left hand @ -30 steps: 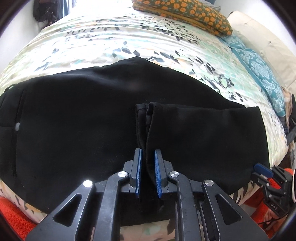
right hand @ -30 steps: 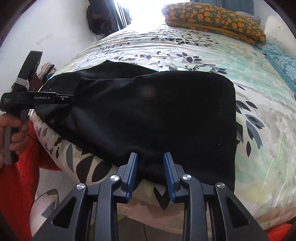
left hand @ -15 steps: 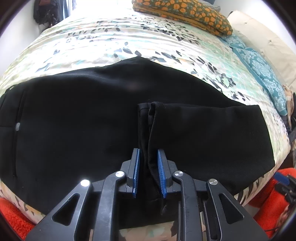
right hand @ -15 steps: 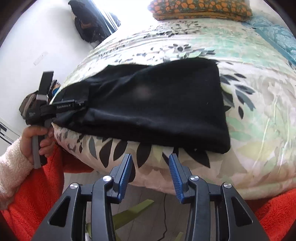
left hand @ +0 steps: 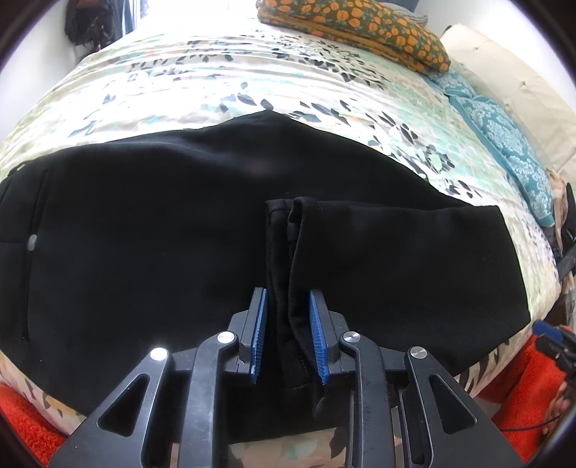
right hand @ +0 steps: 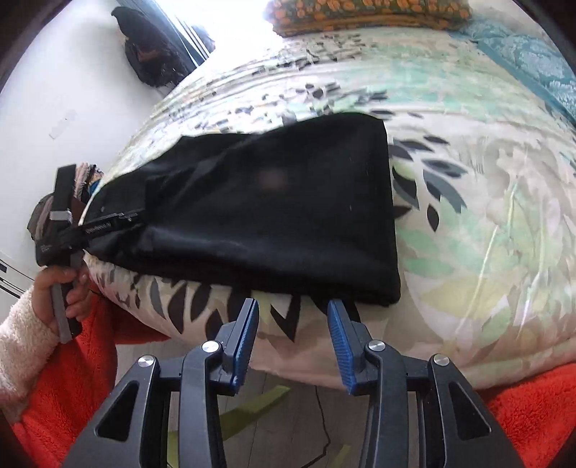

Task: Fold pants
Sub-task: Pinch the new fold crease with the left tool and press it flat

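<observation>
From the left wrist view, the black pants (left hand: 162, 234) are lying folded across the near edge of the bed (left hand: 201, 82), whose leaf-print cover is stretching back toward an orange-flowered pillow (left hand: 360, 25) and a teal patterned cushion (left hand: 504, 133). The left tool (left hand: 288, 334) is pointing down over the hem ends of the legs, and its jaws are opening; a bunched ridge of black cloth is standing between the blue pads (left hand: 260, 331), with a slim gap showing on the left side, so the pads are not pressing it. At the right edge a corner of the other tool is peeking in (only partly visible). From the right wrist view, the right tool (right hand: 293, 342) is hovering off the side of the bed (right hand: 486, 234), its jaws spread with nothing between them, and only bed cover and floor are showing in the gap. The pants (right hand: 270, 201) are resting just beyond it on the mattress edge. At far left a hand (right hand: 61, 291) in a cream fleecy sleeve is gripping the handle of the left tool (right hand: 104, 225), which is reaching over the far end of the pants.
</observation>
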